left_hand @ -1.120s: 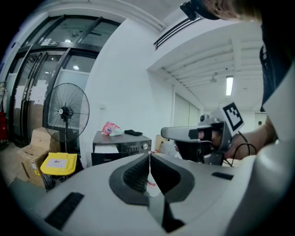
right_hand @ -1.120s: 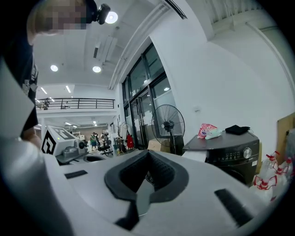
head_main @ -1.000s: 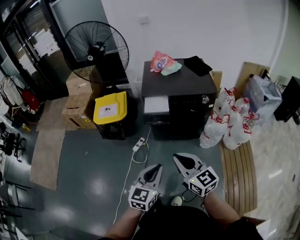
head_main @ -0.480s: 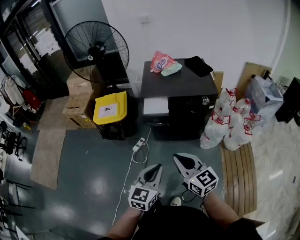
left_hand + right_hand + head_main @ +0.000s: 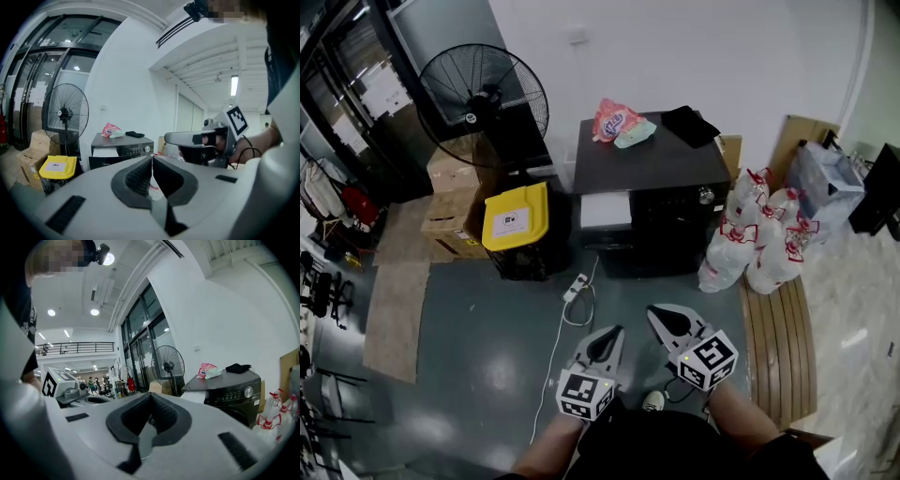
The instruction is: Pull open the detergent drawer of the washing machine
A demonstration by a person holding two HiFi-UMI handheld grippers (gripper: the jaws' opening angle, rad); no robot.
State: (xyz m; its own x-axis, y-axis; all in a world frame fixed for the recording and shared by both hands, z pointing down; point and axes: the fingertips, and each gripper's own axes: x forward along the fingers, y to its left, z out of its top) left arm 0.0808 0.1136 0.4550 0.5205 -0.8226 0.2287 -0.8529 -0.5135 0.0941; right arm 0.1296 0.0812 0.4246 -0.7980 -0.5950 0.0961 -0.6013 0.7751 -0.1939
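The black washing machine (image 5: 661,202) stands against the far wall, with its white detergent drawer (image 5: 606,210) at the upper left of its front. I cannot tell whether the drawer stands out from the front. The drawer also shows in the left gripper view (image 5: 105,153) and the right gripper view (image 5: 195,397). Both grippers are held low, close to the person's body and well short of the machine. My left gripper (image 5: 617,331) is shut and holds nothing. My right gripper (image 5: 652,313), just to its right, is also shut and holds nothing.
A pink bag (image 5: 612,120) and a black cloth (image 5: 689,124) lie on the machine. A standing fan (image 5: 481,103), cardboard boxes (image 5: 450,202) and a yellow-lidded bin (image 5: 517,217) are to its left. A power strip (image 5: 575,287) with cable lies on the floor. White bags (image 5: 759,239) and a slatted bench (image 5: 778,342) are at right.
The head view has drifted, so the machine and fan sit slightly further left. Both grippers keep their place and stay shut.
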